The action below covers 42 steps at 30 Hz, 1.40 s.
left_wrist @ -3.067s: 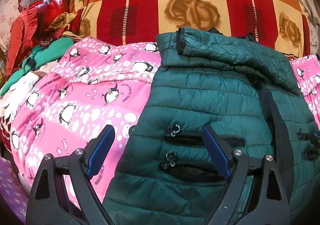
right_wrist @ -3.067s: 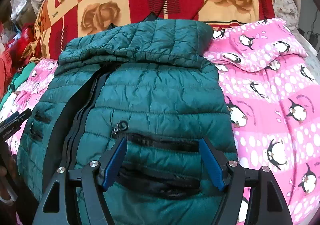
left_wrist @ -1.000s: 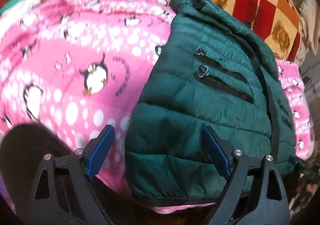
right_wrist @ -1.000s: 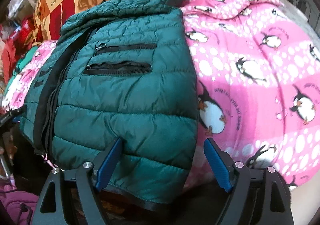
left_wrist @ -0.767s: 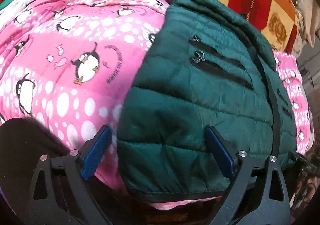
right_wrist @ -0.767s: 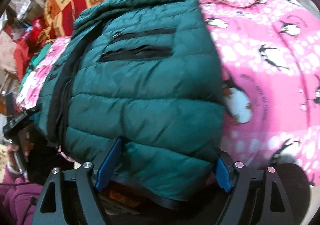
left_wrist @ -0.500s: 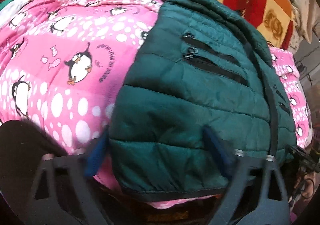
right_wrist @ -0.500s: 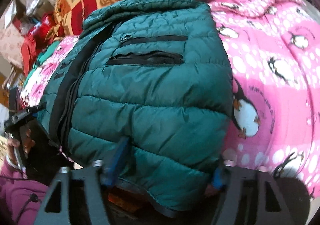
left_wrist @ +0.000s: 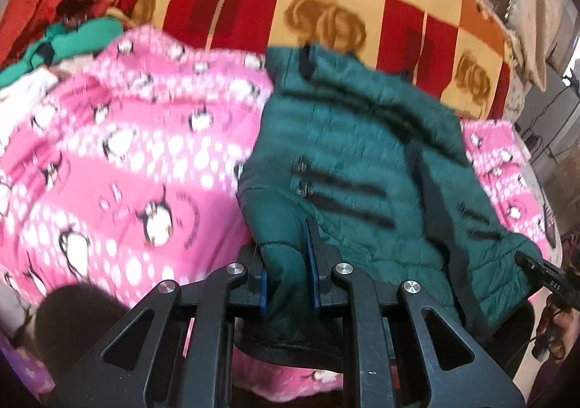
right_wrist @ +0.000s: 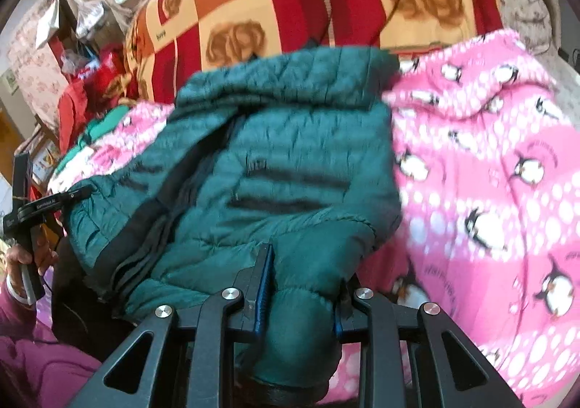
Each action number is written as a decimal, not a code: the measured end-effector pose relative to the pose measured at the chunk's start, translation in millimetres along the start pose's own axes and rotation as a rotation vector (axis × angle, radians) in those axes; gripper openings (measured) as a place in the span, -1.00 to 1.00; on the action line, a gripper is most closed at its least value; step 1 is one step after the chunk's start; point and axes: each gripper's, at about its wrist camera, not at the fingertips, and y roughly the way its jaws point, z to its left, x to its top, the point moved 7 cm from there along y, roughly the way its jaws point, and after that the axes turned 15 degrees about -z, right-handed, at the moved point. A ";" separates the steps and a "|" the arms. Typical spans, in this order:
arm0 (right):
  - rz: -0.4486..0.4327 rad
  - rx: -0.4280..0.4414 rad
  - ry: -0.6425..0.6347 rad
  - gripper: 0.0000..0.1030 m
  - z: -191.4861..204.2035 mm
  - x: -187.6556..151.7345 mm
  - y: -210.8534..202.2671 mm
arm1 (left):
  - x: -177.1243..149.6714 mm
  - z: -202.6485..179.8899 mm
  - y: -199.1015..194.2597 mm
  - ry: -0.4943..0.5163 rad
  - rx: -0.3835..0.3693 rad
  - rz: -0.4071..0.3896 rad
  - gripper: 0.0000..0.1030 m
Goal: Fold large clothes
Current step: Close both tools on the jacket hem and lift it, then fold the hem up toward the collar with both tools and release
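- Left wrist view: my left gripper [left_wrist: 288, 284] is pinching a bunched fold at the hem of the dark green quilted puffer jacket [left_wrist: 362, 161], the blue pads pressed into the padding on both sides.
- The jacket lies front-up on the pink fleece blanket printed with penguins [left_wrist: 119, 168], collar towards the red, orange and cream patchwork blanket with rose prints [left_wrist: 326, 1] at the back. Its black zip strip runs down the right of this view.
- At the right edge I see the tip of the right gripper [left_wrist: 543, 279] at the other hem corner.
- Right wrist view: my right gripper [right_wrist: 301, 293] is likewise clamped on a thick roll of the jacket's hem, fabric bulging between the pads.
- The left gripper [right_wrist: 43, 206] shows at the far left, by the opposite corner.
- Red and green garments [right_wrist: 90, 110] are heaped beyond the jacket.
- Step in hand, as I judge it: both bottom corners are gripped, ready for the bottom-to-top fold.
- Next, I think I need to lift both corners together, keep them level, and carry the hem up towards the collar; the puffy fill may slip or spring back, so grip must stay firm until it is laid down.
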 end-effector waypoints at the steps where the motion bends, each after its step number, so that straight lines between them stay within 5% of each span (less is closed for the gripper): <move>1: -0.012 -0.002 -0.001 -0.52 -0.8 5.8 -0.5 | 5.6 -0.4 -0.9 -0.003 -0.001 -0.013 -0.70; 21: -0.136 -0.108 -0.046 -0.52 -19.8 121.2 59.3 | 111.6 -26.5 46.8 -0.012 0.066 -0.180 -0.69; 42: -0.106 -0.244 -0.047 -0.52 -74.4 212.6 185.6 | 192.6 -24.9 185.4 0.028 0.258 -0.187 -0.70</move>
